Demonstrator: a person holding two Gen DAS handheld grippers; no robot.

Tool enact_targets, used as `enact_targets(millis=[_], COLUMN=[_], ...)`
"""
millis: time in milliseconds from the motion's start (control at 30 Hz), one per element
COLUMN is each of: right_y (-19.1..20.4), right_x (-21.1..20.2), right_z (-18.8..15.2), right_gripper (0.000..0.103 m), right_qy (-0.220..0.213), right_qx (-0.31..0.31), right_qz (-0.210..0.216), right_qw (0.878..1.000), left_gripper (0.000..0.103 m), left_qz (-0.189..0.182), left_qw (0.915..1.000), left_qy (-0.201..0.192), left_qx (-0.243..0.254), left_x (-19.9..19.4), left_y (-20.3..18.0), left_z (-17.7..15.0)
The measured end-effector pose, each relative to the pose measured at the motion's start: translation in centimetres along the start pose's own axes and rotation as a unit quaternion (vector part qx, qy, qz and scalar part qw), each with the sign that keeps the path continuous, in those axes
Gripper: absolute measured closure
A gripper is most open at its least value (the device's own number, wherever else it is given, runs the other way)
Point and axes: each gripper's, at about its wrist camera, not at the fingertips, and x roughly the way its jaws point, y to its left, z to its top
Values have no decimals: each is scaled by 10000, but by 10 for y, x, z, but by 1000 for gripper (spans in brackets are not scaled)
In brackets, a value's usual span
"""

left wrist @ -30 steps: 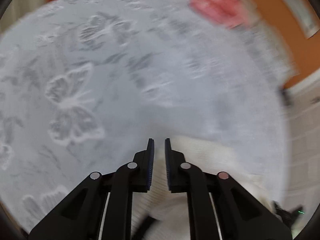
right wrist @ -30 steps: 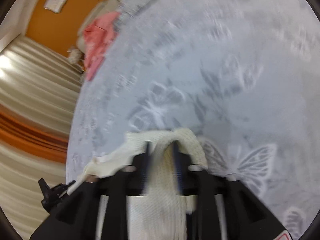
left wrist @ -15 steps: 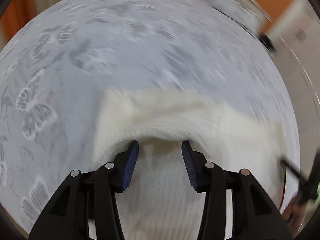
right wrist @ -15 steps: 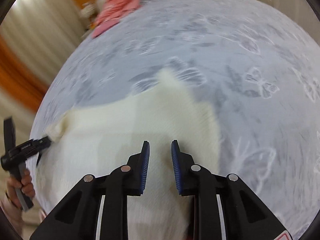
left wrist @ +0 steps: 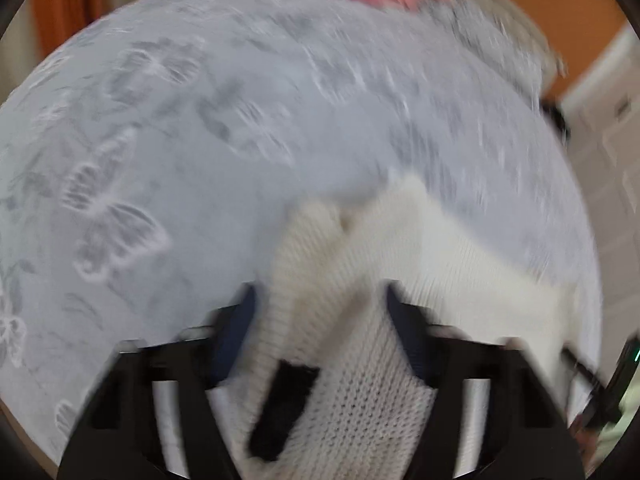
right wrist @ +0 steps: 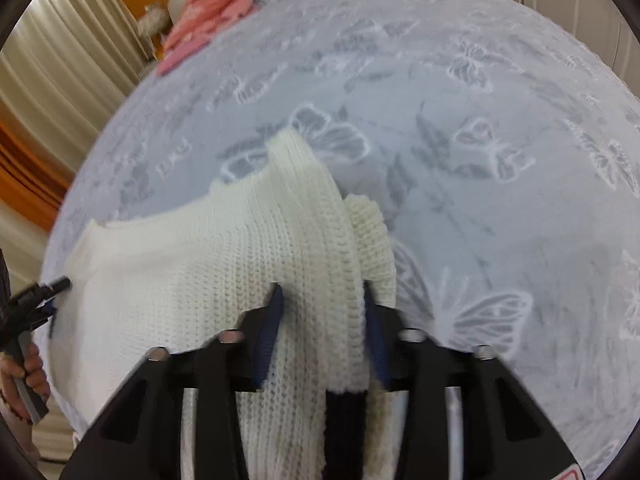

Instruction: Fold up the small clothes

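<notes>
Cream knit garment (right wrist: 208, 280) sat in the lower centre and lower left of the right wrist view, spread over the grey butterfly-print bedspread (right wrist: 500, 220). A bunched ridge of it ran straight up between the right gripper (right wrist: 320, 308) fingers; both blue pads touched the knit, so the claw was pinching that fold (gap still fairly wide, filled with fabric). One small knit flap stuck out just right of the ridge, above the right finger.

Left wrist view was motion-blurred. There the garment (left wrist: 400, 248) filled the lower centre and trailed off to the lower right. The left gripper (left wrist: 320, 312) fingers stood wide apart with a thick wad of knit between them; whether the pads actually pressed on it I could not tell.

In the right wrist view, the left gripper (right wrist: 44, 292) showed at the left edge, touching the garment's far corner.

Pink clothes (right wrist: 216, 4) lay at the upper left of that frame, well apart from the knit, beside the curtain (right wrist: 60, 68).
</notes>
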Motion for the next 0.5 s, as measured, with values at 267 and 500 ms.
enact_targets(millis=[267,500], right_y=[-47,-24], right_x=[-5,-80], right_z=[-3,-52], right_gripper=[92,37], right_qy=[132,-104], right_qx=[748,292], right_qz=[101,268], right_qw=[9971,9992], left_gripper=[76,22], left_qz=[181,80], left_qw=[9995,9997], left_qy=[124,-113], left_qx=[-222,-177], left_x=[6,-68], left_y=[15,34], left_z=[8,-40])
